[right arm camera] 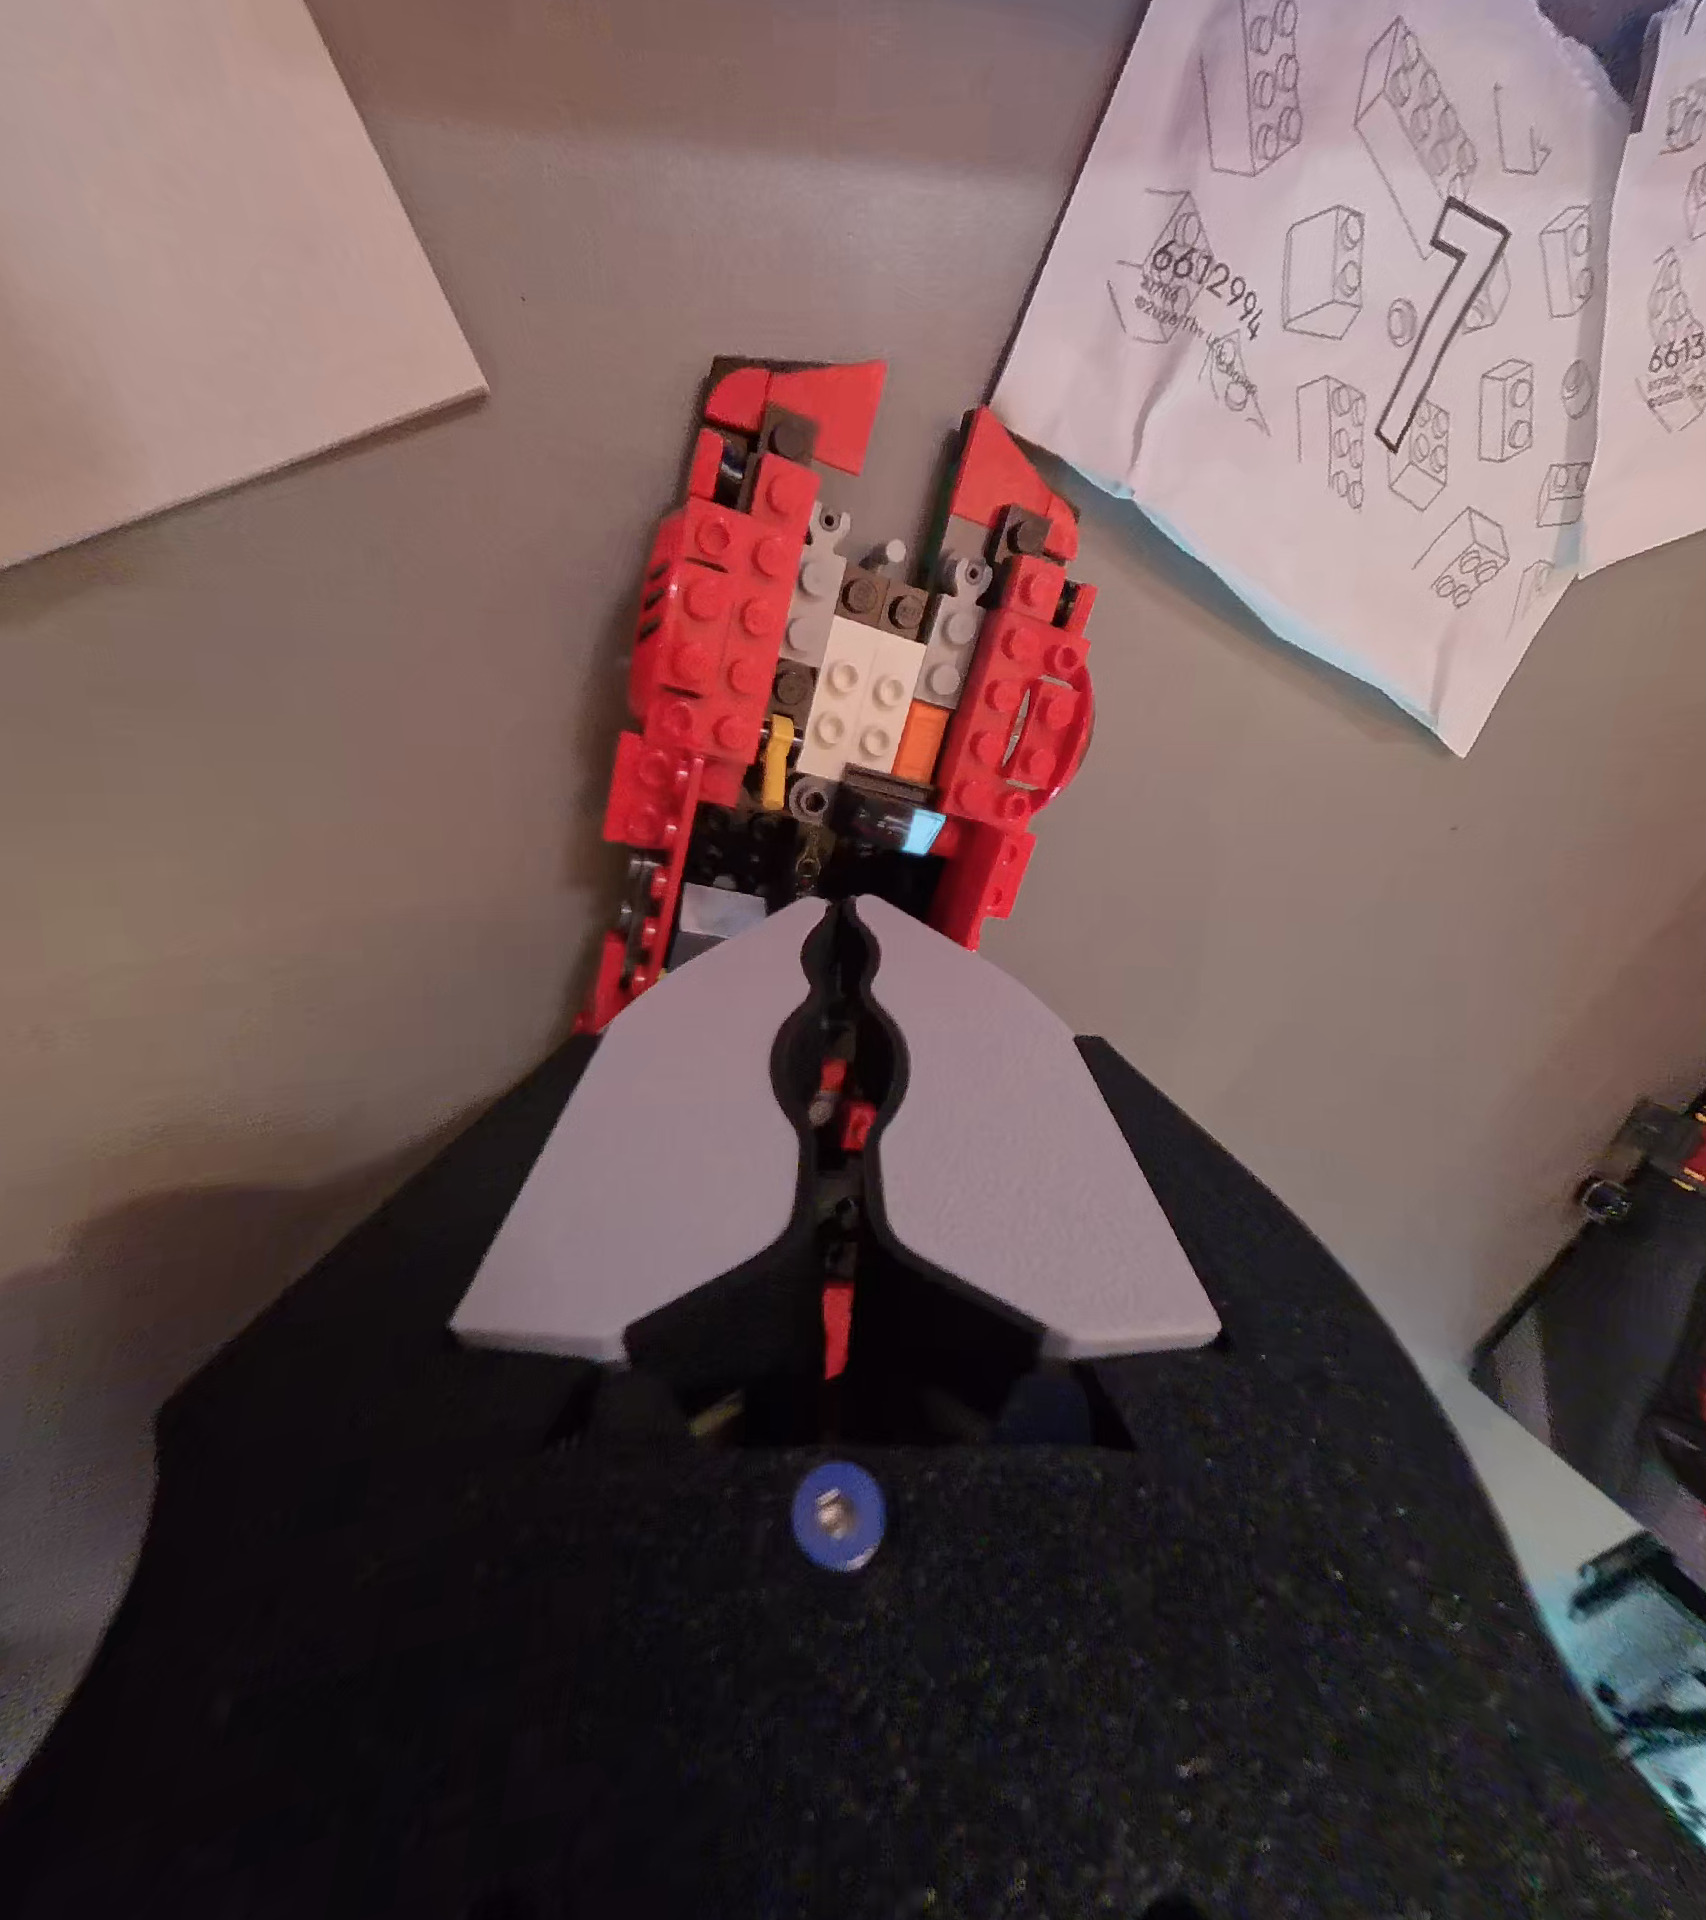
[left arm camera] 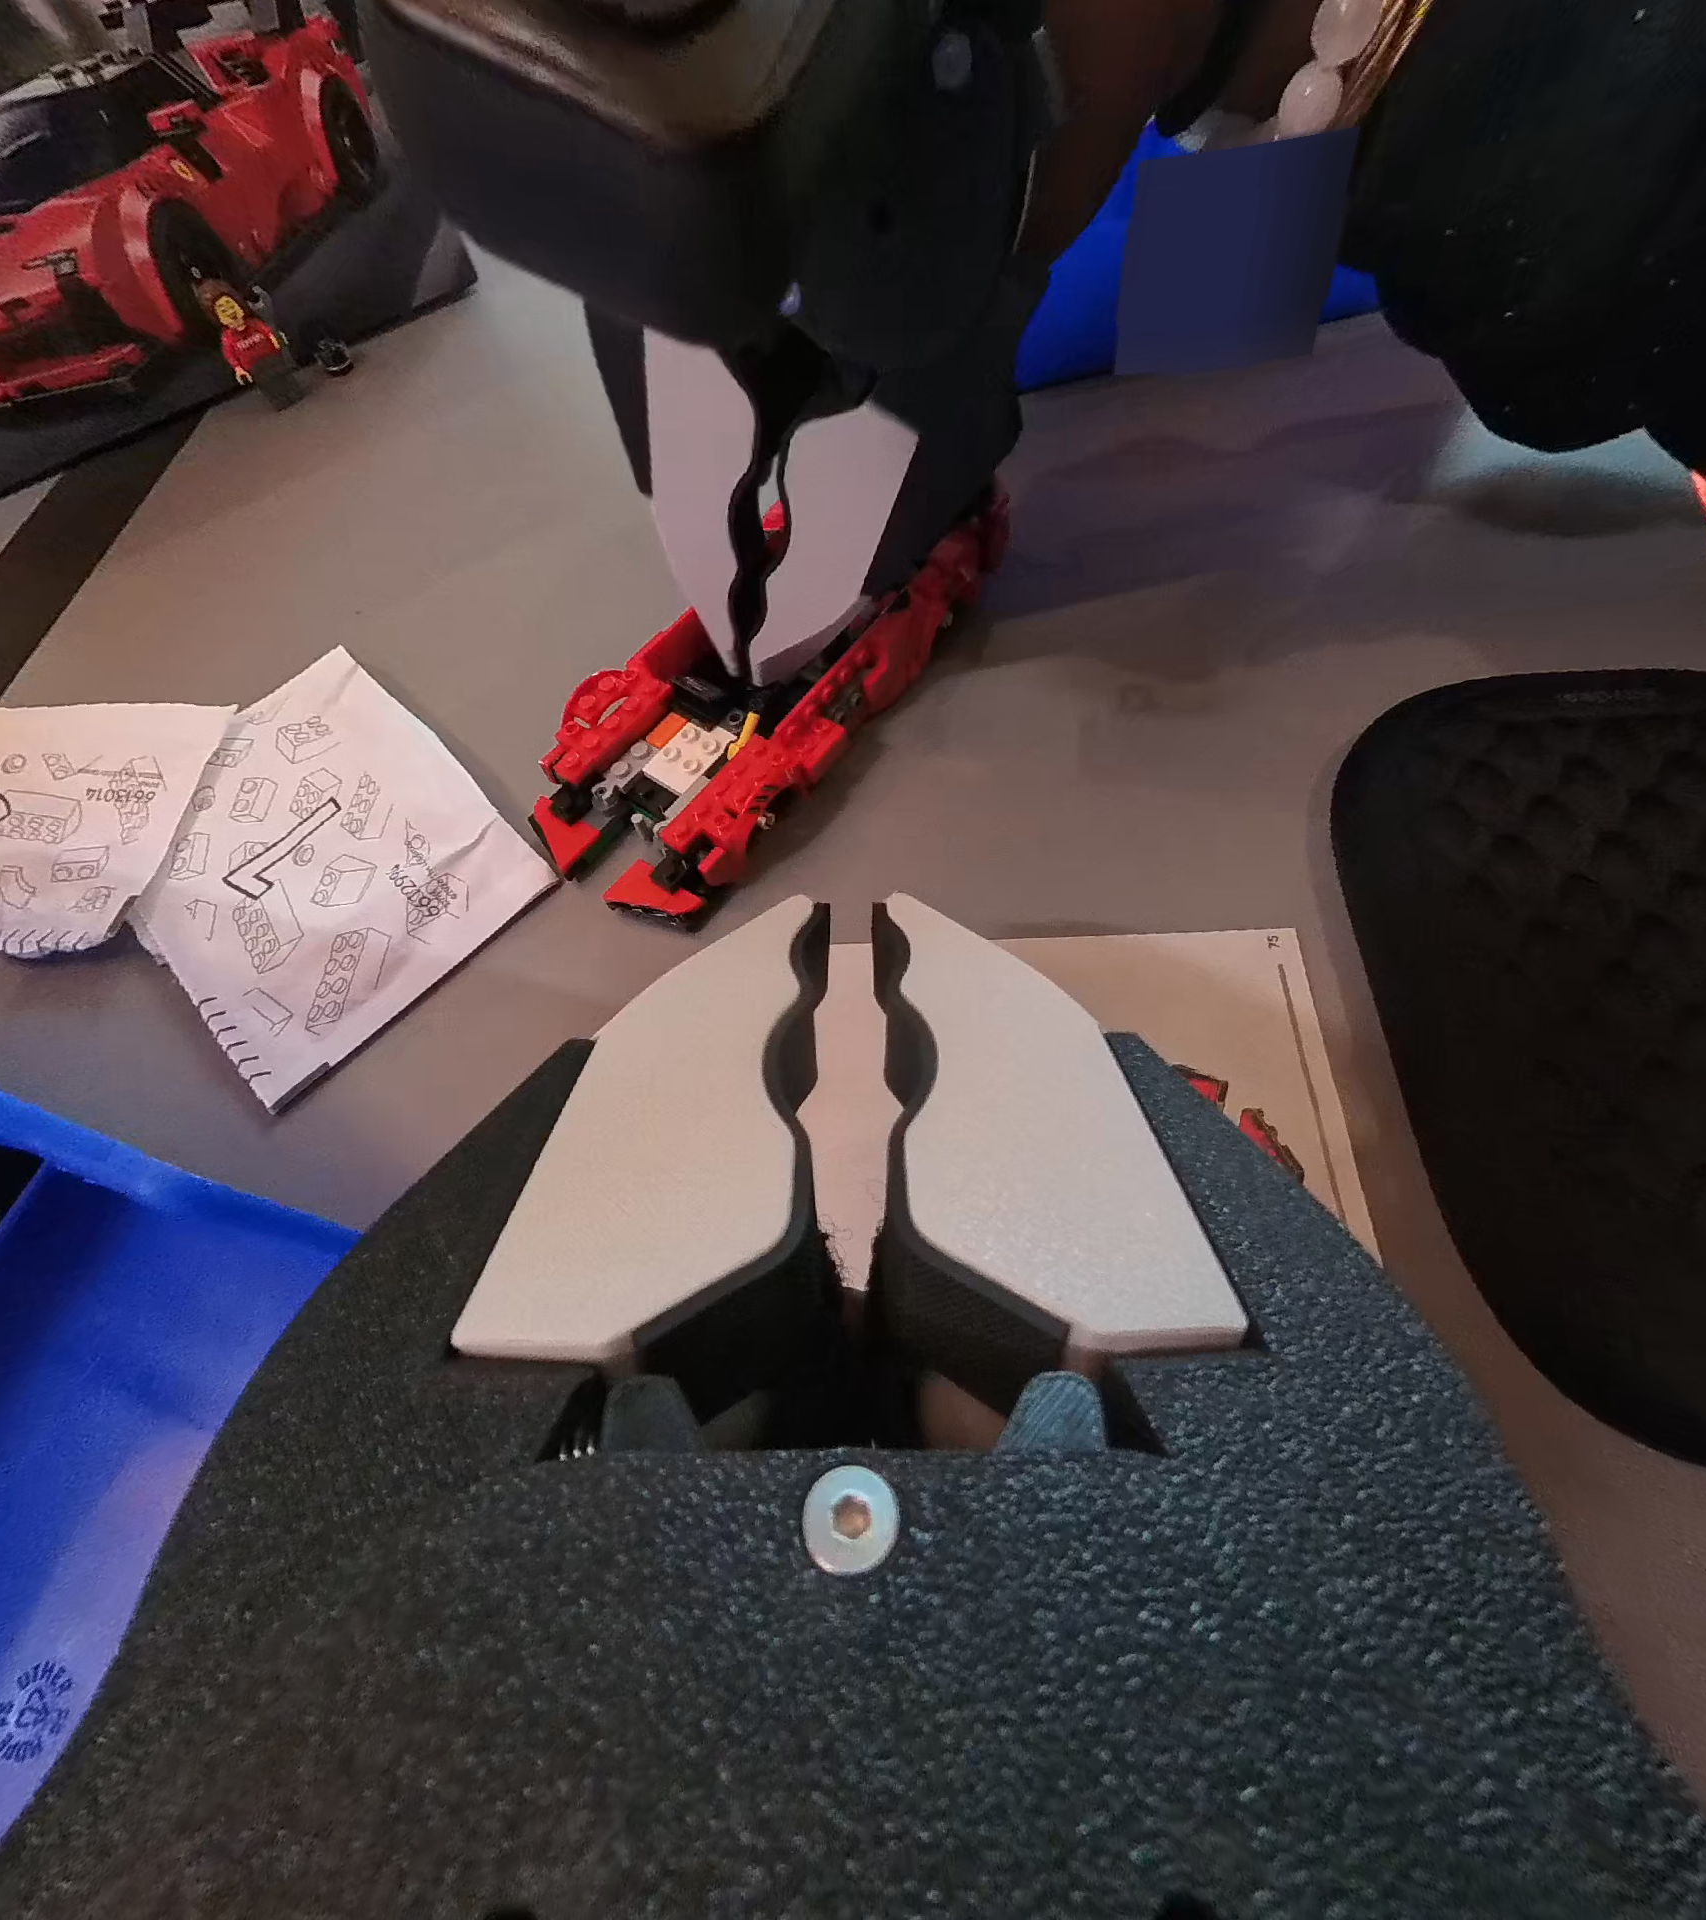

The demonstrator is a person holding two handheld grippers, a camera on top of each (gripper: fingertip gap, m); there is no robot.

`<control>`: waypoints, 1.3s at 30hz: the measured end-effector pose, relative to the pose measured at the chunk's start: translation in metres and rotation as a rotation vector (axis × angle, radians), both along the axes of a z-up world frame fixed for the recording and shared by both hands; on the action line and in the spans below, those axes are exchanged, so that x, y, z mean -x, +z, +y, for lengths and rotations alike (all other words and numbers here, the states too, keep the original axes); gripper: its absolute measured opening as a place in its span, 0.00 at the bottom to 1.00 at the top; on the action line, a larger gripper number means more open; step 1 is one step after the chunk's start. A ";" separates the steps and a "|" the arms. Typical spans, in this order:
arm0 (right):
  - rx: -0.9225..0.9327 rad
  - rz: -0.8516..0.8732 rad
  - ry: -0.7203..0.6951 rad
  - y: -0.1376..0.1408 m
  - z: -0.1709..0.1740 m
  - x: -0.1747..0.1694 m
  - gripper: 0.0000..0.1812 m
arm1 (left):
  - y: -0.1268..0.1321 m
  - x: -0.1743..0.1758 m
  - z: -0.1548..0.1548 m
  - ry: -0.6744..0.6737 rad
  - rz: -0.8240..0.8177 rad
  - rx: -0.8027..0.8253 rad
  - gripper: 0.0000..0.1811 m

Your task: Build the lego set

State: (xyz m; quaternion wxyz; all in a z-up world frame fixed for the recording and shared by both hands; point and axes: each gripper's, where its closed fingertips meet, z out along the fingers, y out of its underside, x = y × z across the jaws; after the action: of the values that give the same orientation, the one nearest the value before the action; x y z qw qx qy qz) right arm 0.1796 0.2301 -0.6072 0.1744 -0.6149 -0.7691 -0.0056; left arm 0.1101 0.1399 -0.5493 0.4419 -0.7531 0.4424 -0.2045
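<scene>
Right tool [right arm camera: 844, 914] closed over lego car [right arm camera: 859, 665].

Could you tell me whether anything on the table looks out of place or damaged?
Only the two paper bags: torn open, creased and overlapping, left of the half-built car. The car sits flat, and nothing looks spilled or broken.

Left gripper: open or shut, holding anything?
Open, empty. A narrow gap runs between the left gripper's fingers with only paper showing through it; it sits short of the car.
</scene>
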 end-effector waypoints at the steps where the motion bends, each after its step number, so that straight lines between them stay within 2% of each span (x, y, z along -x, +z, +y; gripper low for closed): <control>1: 0.010 0.016 -0.006 0.002 -0.001 0.000 0.00 | 0.000 0.000 0.000 0.001 0.000 0.000 0.04; 7: 0.003 0.156 -0.088 0.026 0.009 0.000 0.00 | 0.000 0.001 0.001 0.004 0.001 0.000 0.04; 9: 0.073 0.182 -0.165 0.030 0.014 -0.003 0.14 | 0.000 0.001 0.001 0.003 0.001 -0.002 0.04; 12: 0.287 0.188 -0.250 0.024 0.007 -0.002 0.20 | 0.001 0.001 0.000 0.000 0.003 -0.005 0.04; 14: 0.316 0.144 -0.295 0.018 0.011 -0.005 0.20 | 0.002 0.002 0.000 0.002 0.005 -0.009 0.04; 17: 0.269 0.077 -0.316 0.011 0.017 -0.007 0.13 | 0.007 0.006 0.002 0.012 0.007 -0.020 0.04; 20: 0.248 -0.006 -0.309 0.001 0.016 -0.010 0.11 | 0.016 0.013 0.002 0.030 0.004 -0.037 0.04; 23: 0.225 -0.025 -0.290 -0.001 0.017 -0.008 0.05 | 0.025 0.024 -0.002 0.054 0.004 -0.057 0.04; 29: 0.219 -0.019 -0.230 0.005 0.015 -0.004 0.05 | 0.035 0.054 -0.017 0.110 0.025 -0.090 0.04; 34: 0.215 0.011 -0.137 0.017 0.001 0.005 0.05 | 0.035 0.084 -0.032 0.189 0.040 -0.105 0.04; 39: 0.227 0.059 -0.059 0.033 -0.020 0.016 0.05 | 0.024 0.101 -0.051 0.230 0.084 -0.096 0.04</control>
State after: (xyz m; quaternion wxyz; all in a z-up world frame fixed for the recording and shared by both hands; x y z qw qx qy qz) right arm 0.1640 0.2099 -0.5741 0.1258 -0.6531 -0.7408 0.0945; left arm 0.0093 0.0892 -0.5250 0.4790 -0.7847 0.3807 -0.0992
